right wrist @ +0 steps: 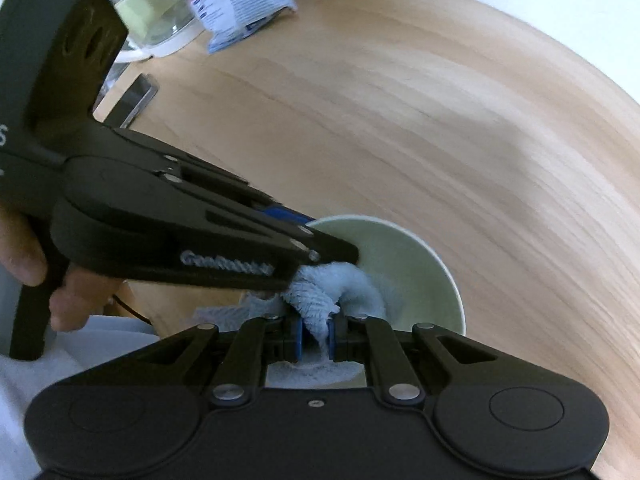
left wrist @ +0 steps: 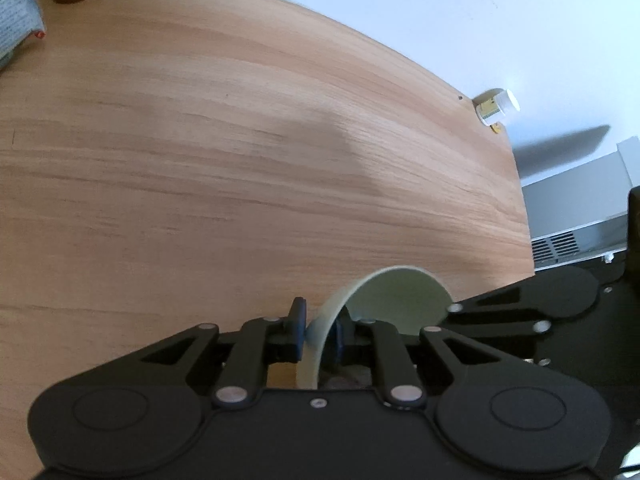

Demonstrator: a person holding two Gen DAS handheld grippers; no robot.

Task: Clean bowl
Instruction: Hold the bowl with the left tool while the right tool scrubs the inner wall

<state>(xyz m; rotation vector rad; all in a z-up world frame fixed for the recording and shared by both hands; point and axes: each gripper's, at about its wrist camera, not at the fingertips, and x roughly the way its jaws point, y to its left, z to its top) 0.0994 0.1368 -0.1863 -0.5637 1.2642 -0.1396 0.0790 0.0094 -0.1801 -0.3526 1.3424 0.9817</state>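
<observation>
Pale green bowl (right wrist: 404, 268), one, is sitting tilted just ahead of right gripper (right wrist: 316, 338), which is pinching one blue cloth (right wrist: 320, 292); left gripper (left wrist: 318, 334) is clamping the bowl's rim over wooden table (left wrist: 240, 140).

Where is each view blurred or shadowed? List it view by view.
Left wrist: mostly sharp wood grain, fisheye bends the table edge, soft shadow mid-table, bowl rim slightly soft. Right wrist: grain smeared by motion blur, packet and jar blurred, cloth fairly crisp.

Pale green bowl (right wrist: 404, 272), tilted, holds a crumpled light-blue cloth (right wrist: 332, 288).
</observation>
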